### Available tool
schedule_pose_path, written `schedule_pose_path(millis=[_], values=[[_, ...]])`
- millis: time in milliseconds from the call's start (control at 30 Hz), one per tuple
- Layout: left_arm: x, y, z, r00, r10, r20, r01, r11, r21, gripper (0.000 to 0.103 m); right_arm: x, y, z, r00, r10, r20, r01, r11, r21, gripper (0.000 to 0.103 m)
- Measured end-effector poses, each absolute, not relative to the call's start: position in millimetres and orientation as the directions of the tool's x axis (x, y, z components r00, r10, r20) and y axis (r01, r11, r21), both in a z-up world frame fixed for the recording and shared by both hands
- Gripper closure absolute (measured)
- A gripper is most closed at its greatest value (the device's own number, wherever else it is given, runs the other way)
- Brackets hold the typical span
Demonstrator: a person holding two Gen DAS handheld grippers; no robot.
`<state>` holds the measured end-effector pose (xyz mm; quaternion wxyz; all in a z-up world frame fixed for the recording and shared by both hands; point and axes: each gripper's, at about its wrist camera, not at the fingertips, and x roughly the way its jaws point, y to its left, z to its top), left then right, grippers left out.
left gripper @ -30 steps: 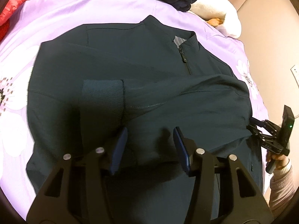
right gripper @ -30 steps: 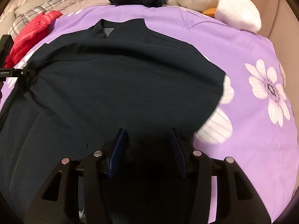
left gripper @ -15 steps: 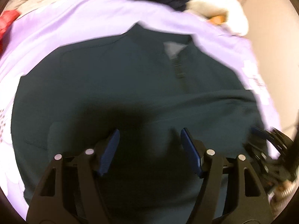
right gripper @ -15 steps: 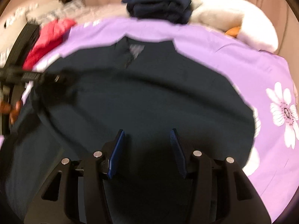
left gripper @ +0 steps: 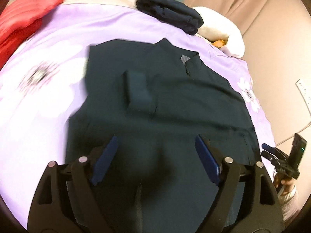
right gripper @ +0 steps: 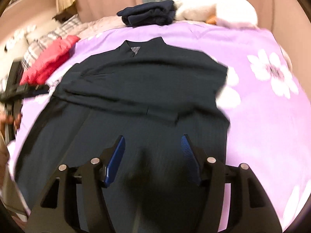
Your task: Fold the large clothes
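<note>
Dark zip-neck jacket (left gripper: 175,101) lies flat on the purple floral bedspread (left gripper: 58,44), collar toward 12 o'clock. Left claw (left gripper: 156,147) and right claw (right gripper: 153,143) hover above it, both spread, pinching nothing.

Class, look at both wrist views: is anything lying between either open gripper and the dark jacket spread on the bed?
Nothing visible does. The left gripper and right gripper both hang open directly above the dark jacket, with only its own fabric beneath them. The folded navy clothes and red garment lie off to the sides.

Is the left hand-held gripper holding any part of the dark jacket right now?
No, the left hand-held gripper is open above the dark jacket, with nothing between its blue fingers.
</note>
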<state>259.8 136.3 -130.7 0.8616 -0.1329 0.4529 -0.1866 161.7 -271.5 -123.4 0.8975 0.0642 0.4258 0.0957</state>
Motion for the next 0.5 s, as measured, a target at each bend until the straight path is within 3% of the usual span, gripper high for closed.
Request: schedule_pose_path(millis=[100, 233, 333, 500], values=[[203, 168, -133, 0.544, -0.405, -0.734, 0.130, 0.906, -0.403, 0.012, 125, -281, -122, 0.618, 0.247, -0.746, -0.071, 0.963, 0.260, 0.032], [143, 200, -144, 0.542, -0.399, -0.740, 0.054, 0.895, -0.443, 0.010, 88, -294, -119, 0.613, 0.271, -0.742, -0.013, 0.943, 0.334, 0.028], [109, 215, -152, 0.539, -0.415, -0.733, 0.025, 0.878, -0.478, 0.005, 70, -300, -120, 0.600, 0.276, -0.751, 0.020, 0.933, 0.359, 0.017], [66, 229, -169, 0.525, -0.474, -0.707, -0.003, 0.830, -0.558, 0.004, 41, -306, -131, 0.566, 0.306, -0.766, 0.052, 0.913, 0.404, 0.016]])
